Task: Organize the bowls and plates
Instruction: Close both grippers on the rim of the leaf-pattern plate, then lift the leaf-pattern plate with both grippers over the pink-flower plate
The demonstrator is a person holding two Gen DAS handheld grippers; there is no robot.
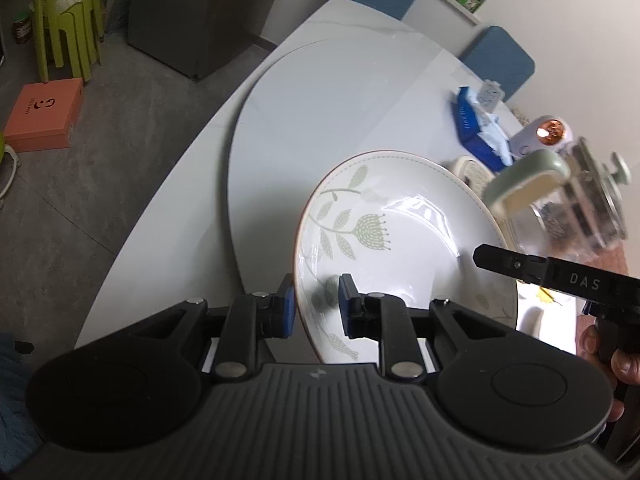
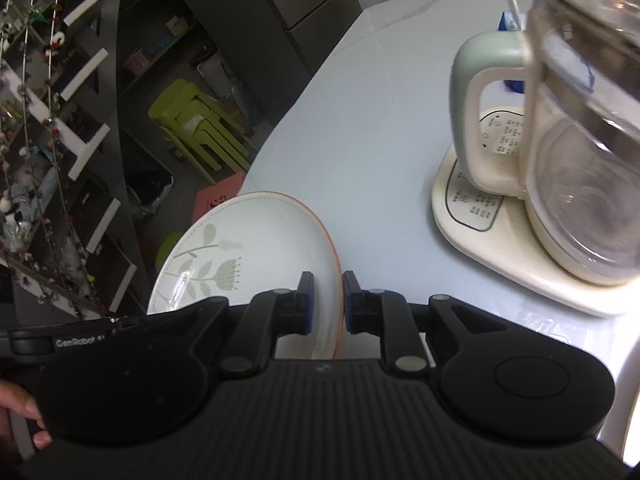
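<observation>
One white plate (image 1: 404,236) with a green leaf print and a brown rim hangs tilted over the white table (image 1: 304,92), held from both sides. My left gripper (image 1: 317,306) is shut on its left rim, blue pads on either face. My right gripper (image 2: 329,304) is shut on the opposite rim of the same plate (image 2: 248,248). In the left wrist view the right gripper (image 1: 482,258) reaches in from the right edge, with a person's hand (image 1: 604,356) behind it. Part of a white dish with a yellow mark (image 1: 548,308) shows below the plate.
A glass kettle (image 2: 584,160) with a pale green handle stands on its cream base (image 2: 480,240) close to the right of the plate. A blue packet (image 1: 476,128) and a small device lie further back. On the floor are green stools (image 1: 64,20) and an orange box (image 1: 44,116).
</observation>
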